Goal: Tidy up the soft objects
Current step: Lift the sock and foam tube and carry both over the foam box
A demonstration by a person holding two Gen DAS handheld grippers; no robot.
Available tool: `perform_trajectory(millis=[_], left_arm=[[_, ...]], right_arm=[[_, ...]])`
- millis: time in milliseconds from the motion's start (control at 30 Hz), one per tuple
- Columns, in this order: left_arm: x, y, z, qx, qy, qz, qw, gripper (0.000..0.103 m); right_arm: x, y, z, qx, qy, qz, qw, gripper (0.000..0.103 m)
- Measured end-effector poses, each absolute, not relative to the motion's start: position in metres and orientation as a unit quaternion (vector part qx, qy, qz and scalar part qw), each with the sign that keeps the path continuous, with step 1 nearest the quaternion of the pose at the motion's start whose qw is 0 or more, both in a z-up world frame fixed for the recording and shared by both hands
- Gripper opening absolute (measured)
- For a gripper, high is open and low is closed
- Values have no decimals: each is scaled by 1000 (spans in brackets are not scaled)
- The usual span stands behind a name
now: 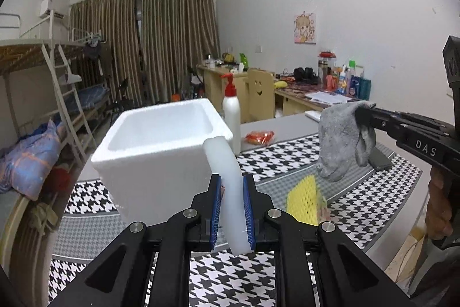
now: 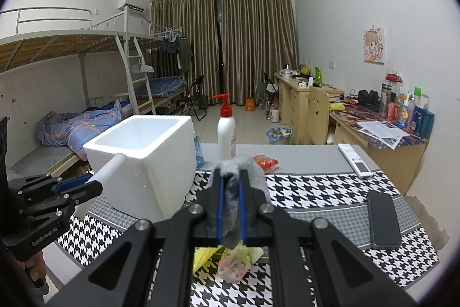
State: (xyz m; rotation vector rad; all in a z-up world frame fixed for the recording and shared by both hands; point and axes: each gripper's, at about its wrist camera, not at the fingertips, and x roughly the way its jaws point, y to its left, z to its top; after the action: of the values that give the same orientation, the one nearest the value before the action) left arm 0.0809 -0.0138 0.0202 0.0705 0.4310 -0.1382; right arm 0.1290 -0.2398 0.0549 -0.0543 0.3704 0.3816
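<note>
My left gripper (image 1: 232, 184) is shut on a white foam strip (image 1: 227, 171) that curves up toward the white foam box (image 1: 161, 151). In the right wrist view the same left gripper (image 2: 86, 181) holds the strip (image 2: 110, 164) against the box's (image 2: 146, 163) near wall. My right gripper (image 2: 231, 183) is shut on a grey fluffy cloth (image 2: 233, 206); from the left wrist view the right gripper (image 1: 363, 114) holds the cloth (image 1: 339, 143) hanging above the table. A yellow foam net (image 1: 302, 200) and a floral plastic bag (image 2: 234, 263) lie on the houndstooth mat below.
A white pump bottle (image 2: 226, 134) stands behind the box, with an orange snack packet (image 2: 266, 161) beside it. A remote (image 2: 355, 160) and a dark phone (image 2: 383, 220) lie on the table's right side. A person's hand (image 1: 440, 209) grips the right tool.
</note>
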Motion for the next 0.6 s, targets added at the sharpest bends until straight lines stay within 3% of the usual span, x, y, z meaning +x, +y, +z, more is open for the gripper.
perform_trajectory(millis=[600], left_arm=[[88, -10, 42, 34, 179, -66, 981, 17]], right_arm=[[135, -238, 67, -15, 160, 195, 968, 12]])
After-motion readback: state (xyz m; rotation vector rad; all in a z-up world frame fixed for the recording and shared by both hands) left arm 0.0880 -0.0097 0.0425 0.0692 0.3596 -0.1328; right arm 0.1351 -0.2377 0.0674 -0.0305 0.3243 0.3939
